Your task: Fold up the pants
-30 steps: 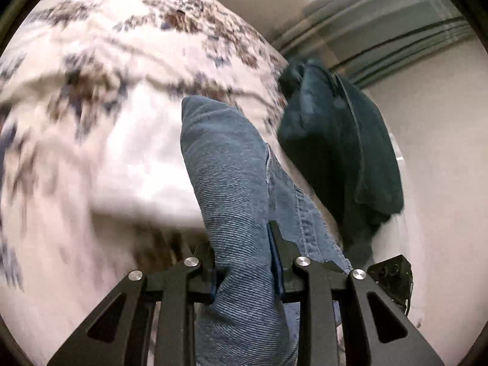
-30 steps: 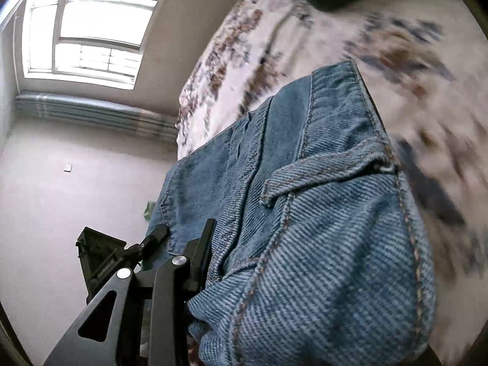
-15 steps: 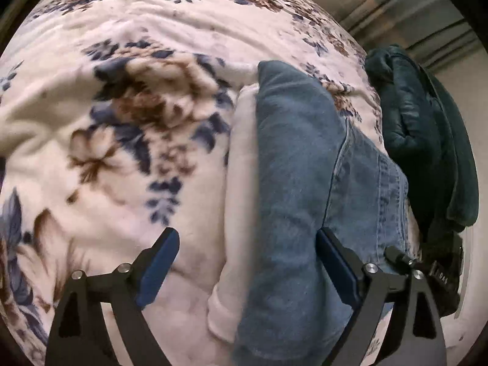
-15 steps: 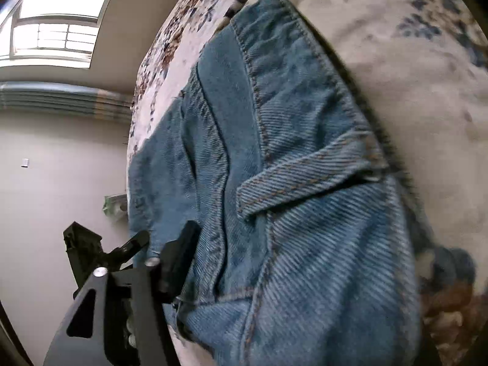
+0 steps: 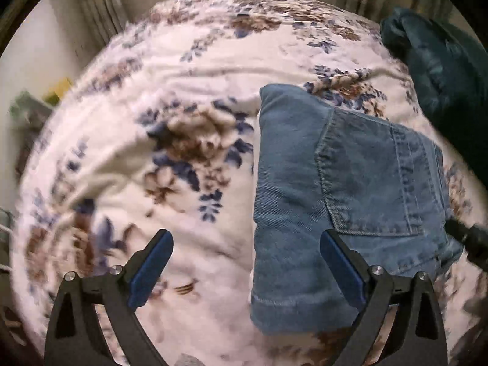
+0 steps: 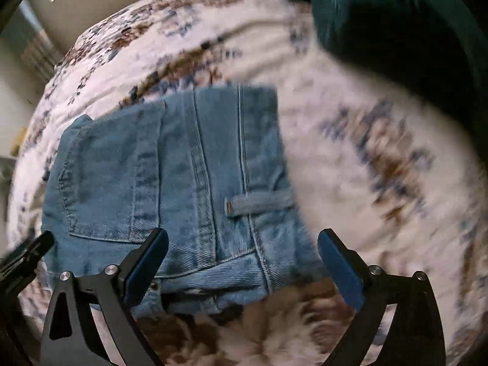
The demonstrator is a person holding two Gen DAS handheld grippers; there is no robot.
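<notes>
Inspection at release. The pants (image 5: 335,201) lie on the bed (image 5: 189,97) as a compact folded denim packet, back pocket and belt loop uppermost, resting flat on the floral blanket. My left gripper (image 5: 245,270) has just been opening; its fingers now stand wide apart, nothing pressed between the pads, with the packet's left edge lying under the gap. My right gripper (image 6: 242,267) has likewise just been opening and holds nothing; the waistband corner lies below and between its spread fingers, untouched as far as I can judge.

Step in hand, in my judgement: letting go and clearing off the finished fold. To do it well I would lift both grippers straight up before moving sideways, so no finger drags a denim layer and undoes the stack. The near hem looks slightly uneven; a light press there may be warranted.

Edges and room: open blanket lies to the left of the packet, ample for withdrawal. A dark teal garment (image 6: 396,18) sits at the far right of the bed, near the packet but apart from it. The bed's far edge meets a wall and curtains.
</notes>
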